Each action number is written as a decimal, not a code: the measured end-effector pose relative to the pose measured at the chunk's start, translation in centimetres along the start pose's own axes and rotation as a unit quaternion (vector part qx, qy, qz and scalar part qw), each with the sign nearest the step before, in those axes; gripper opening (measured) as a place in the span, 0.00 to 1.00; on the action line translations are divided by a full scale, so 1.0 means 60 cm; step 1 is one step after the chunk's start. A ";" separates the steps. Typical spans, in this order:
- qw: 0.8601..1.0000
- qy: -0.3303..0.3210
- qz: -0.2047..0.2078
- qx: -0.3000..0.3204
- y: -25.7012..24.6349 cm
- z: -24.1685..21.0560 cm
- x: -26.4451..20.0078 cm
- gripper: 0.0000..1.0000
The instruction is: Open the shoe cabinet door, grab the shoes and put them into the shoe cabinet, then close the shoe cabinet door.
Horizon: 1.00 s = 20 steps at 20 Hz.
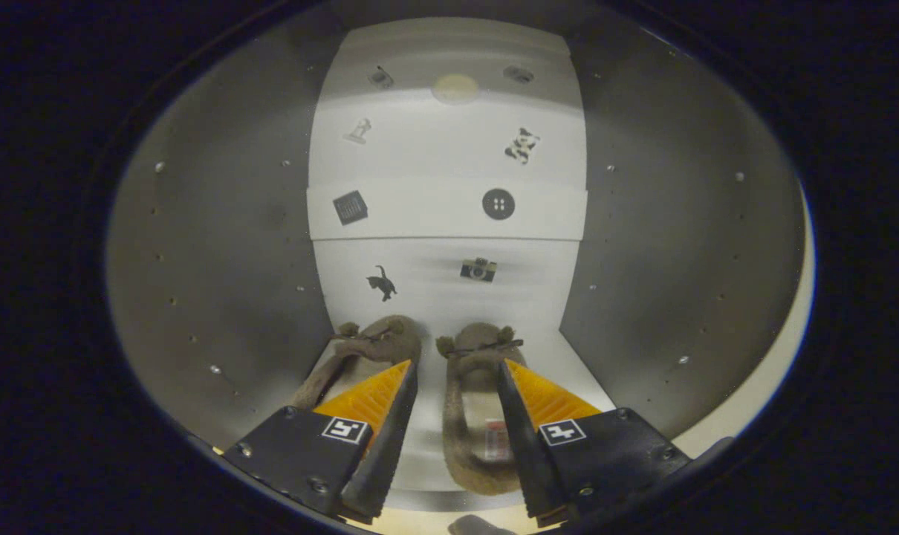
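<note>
I am looking into the open shoe cabinet (pixel 219 260), with grey side walls and a white back wall (pixel 449 148) dotted with small stickers. Two brown slip-on shoes stand side by side on the cabinet floor (pixel 427 438), toes toward the back. The left shoe (pixel 375 340) lies partly under my left finger. The right shoe (pixel 483 338) lies partly under my right finger. My gripper (pixel 455 365) hangs open just above them, its tips over the toes and the gap between the shoes showing between the fingers. Neither finger presses on a shoe.
A white horizontal band (pixel 449 215) crosses the back wall halfway up. Rows of small peg holes line both side walls (pixel 680 260). A pale front edge of the cabinet (pixel 784 357) shows at the right. A small dark shape (pixel 472 526) sits below the floor's front edge.
</note>
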<state>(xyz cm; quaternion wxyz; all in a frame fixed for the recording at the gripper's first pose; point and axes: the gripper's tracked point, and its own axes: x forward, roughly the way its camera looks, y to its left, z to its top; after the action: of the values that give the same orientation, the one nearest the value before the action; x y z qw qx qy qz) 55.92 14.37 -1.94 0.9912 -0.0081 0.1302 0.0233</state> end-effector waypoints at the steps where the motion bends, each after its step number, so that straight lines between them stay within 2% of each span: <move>1: 1.000 -0.009 0.000 -0.002 0.000 0.005 -0.020 0.74; 7: 0.998 -0.049 0.034 0.014 0.016 0.010 -0.184 0.96; 14: 0.992 -0.113 0.059 0.004 0.013 -0.010 -0.452 1.00; 20: 0.989 -0.124 0.084 0.009 -0.012 -0.072 -0.663 1.00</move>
<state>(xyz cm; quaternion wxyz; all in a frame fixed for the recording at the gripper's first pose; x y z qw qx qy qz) 16.49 11.79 4.20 0.9942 0.0152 0.0066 0.1064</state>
